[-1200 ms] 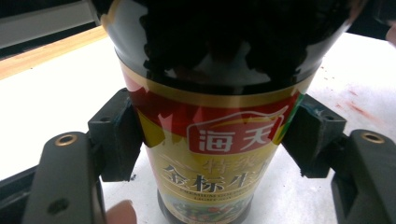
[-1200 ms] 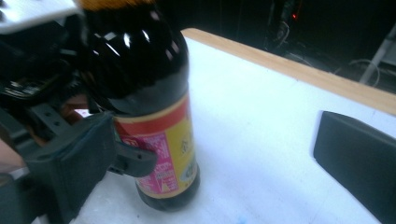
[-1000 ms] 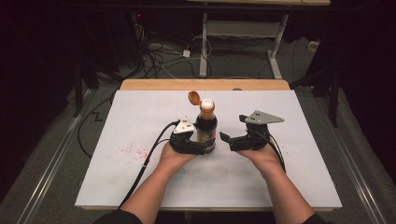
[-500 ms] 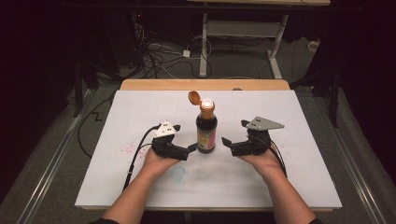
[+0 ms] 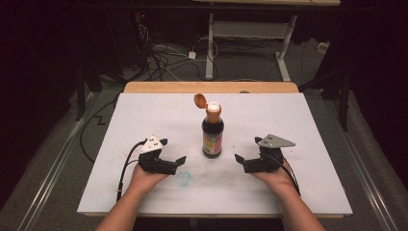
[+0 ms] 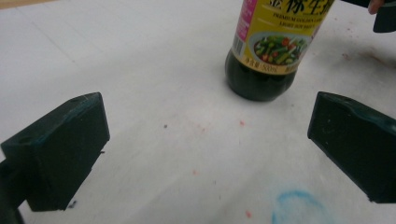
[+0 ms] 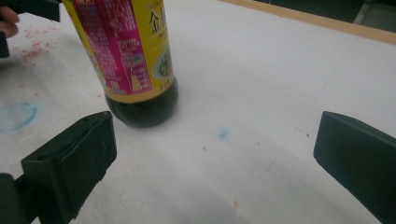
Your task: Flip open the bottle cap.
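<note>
A bottle (image 5: 212, 134) with its flip cap (image 5: 199, 100) open stands upright mid-table, nearer the far edge. The left gripper (image 5: 179, 161) and right gripper (image 5: 239, 160) are held beside it, jaws apart and empty. Any grasp is best centred on the labelled body, so the open bottle is kept from tipping.

The left gripper (image 6: 205, 154) holds its two black jaws wide apart with nothing between them, low over a white tabletop (image 6: 140, 70). Ahead stands a dark sauce bottle (image 6: 268, 51) with a yellow and pink label, upright, clear of both jaws. A blue smudge (image 6: 299, 207) marks the surface near the right jaw, among small red specks.
</note>
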Available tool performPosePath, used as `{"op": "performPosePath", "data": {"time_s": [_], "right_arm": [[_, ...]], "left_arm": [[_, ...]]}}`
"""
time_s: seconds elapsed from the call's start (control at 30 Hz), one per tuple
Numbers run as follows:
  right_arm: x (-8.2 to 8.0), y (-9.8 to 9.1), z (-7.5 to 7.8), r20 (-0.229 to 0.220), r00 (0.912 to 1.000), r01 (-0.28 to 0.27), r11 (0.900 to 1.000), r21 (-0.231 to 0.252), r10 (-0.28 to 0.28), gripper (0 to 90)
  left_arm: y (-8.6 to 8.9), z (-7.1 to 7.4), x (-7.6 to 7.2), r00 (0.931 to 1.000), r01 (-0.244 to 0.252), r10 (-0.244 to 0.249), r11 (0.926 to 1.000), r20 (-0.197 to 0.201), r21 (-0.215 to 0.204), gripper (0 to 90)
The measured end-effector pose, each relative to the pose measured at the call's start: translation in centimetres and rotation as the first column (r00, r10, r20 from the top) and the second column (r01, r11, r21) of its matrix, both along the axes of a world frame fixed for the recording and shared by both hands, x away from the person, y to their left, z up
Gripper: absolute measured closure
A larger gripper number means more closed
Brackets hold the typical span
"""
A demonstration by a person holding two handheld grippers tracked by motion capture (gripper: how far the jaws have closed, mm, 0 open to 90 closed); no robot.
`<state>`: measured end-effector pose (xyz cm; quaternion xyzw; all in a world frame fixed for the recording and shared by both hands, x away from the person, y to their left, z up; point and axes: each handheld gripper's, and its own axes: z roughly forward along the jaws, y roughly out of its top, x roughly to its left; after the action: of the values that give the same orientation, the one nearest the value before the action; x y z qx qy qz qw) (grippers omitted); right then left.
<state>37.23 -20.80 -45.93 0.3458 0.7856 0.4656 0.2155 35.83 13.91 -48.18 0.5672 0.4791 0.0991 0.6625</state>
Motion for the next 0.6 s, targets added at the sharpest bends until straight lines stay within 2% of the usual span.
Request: {"op": "performPosePath", "data": {"time_s": [0.23, 0.4, 0.6], "right_arm": [[-1.9, -1.7, -0.8, 0.002, 0.9995, 0.033, 0.9994, 0.015, -0.033, 0.4], [-3.2, -2.9, -1.1, 0.017, 0.9985, 0.051, 0.9984, 0.024, -0.052, 0.4], [-4.8, -4.2, -1.4, 0.033, 0.9968, 0.072, 0.997, 0.028, -0.073, 0.4]], "left_arm": [[1.9, -0.4, -2.2, 0.9997, -0.022, 0.023, 0.9995, -0.01, 0.022, 0.0], [3.3, -0.9, -3.6, 0.9992, -0.038, 0.038, 0.9991, -0.01, 0.018, 0.0], [4.4, -1.0, -5.1, 0.9973, -0.071, 0.071, 0.9975, 0.019, 0.007, 0.0]]}}
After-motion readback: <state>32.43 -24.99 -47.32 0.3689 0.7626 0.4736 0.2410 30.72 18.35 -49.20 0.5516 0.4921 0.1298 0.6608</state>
